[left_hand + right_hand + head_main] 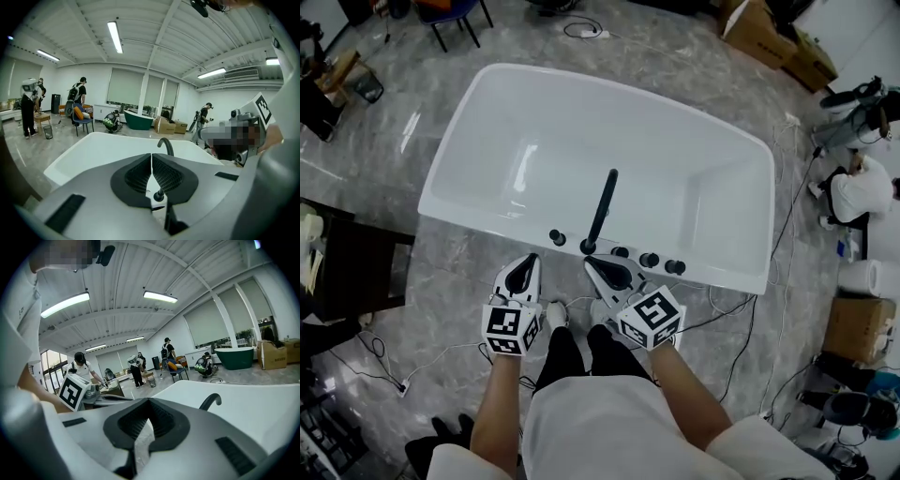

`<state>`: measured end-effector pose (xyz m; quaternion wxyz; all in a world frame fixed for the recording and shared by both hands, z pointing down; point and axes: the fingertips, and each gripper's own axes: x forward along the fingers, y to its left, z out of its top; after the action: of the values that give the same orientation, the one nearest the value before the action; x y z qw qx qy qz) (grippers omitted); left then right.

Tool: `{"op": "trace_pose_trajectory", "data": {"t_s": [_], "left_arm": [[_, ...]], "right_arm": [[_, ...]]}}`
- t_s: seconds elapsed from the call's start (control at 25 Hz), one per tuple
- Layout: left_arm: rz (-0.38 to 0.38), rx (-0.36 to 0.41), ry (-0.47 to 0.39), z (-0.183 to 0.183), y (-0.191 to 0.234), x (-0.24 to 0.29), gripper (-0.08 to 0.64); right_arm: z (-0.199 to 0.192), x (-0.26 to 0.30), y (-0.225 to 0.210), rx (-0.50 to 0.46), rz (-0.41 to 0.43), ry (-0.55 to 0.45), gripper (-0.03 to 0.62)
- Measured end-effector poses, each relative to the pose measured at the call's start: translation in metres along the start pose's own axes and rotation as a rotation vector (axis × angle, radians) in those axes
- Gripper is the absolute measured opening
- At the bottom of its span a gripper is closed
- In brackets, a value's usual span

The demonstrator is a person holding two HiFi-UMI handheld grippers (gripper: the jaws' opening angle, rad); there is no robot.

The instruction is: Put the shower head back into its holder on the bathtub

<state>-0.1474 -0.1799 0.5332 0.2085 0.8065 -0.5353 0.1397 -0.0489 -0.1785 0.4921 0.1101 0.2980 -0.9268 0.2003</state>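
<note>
White left gripper (525,261), right gripper (594,264); black trousers (570,354)

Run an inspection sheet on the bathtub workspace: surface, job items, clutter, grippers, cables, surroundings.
Surface: grey marble-look floor with a white bathtub standing on it.
Job's things: black curved tap spout and round black knobs on the tub's near rim. The shower head and its holder cannot be told apart from these fittings.
Clutter: brown cardboard boxes and a white paper roll at the floor's edges.
Grippers: left gripper shut, nothing between the jaws; right gripper shut, nothing between the jaws.
Cables: white coiled cable beyond the tub; black cable on the floor.
Surroundings: open hall with people at work and a dark green bathtub.
</note>
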Motion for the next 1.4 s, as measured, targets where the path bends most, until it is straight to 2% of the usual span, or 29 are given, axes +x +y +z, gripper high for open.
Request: {"op": "trace_pose_trajectory", "data": {"t_s": [0.2, 0.36, 0.52, 0.84, 1.4], "left_arm": [[0.005, 0.010, -0.033, 0.028, -0.005, -0.011, 0.011], [-0.008, 0.018, -0.061, 0.051, -0.017, -0.026, 0.009], [-0.025, 0.035, -0.080, 0.067, -0.027, -0.041, 0.009], [-0.028, 0.066, -0.120, 0.090, -0.033, -0.060, 0.009], [-0.030, 0.122, -0.151, 0.112, -0.031, -0.083, 0.009]], "right_arm": [[0.029, -0.014, 0.004, -0.024, 0.008, -0.045, 0.017], [0.036, -0.030, 0.010, -0.070, 0.021, -0.033, 0.017], [0.049, -0.043, 0.015, -0.070, 0.015, -0.059, 0.017], [0.076, -0.051, 0.025, -0.089, 0.024, -0.110, 0.017], [0.102, -0.072, 0.011, -0.112, -0.027, -0.158, 0.017]]}}
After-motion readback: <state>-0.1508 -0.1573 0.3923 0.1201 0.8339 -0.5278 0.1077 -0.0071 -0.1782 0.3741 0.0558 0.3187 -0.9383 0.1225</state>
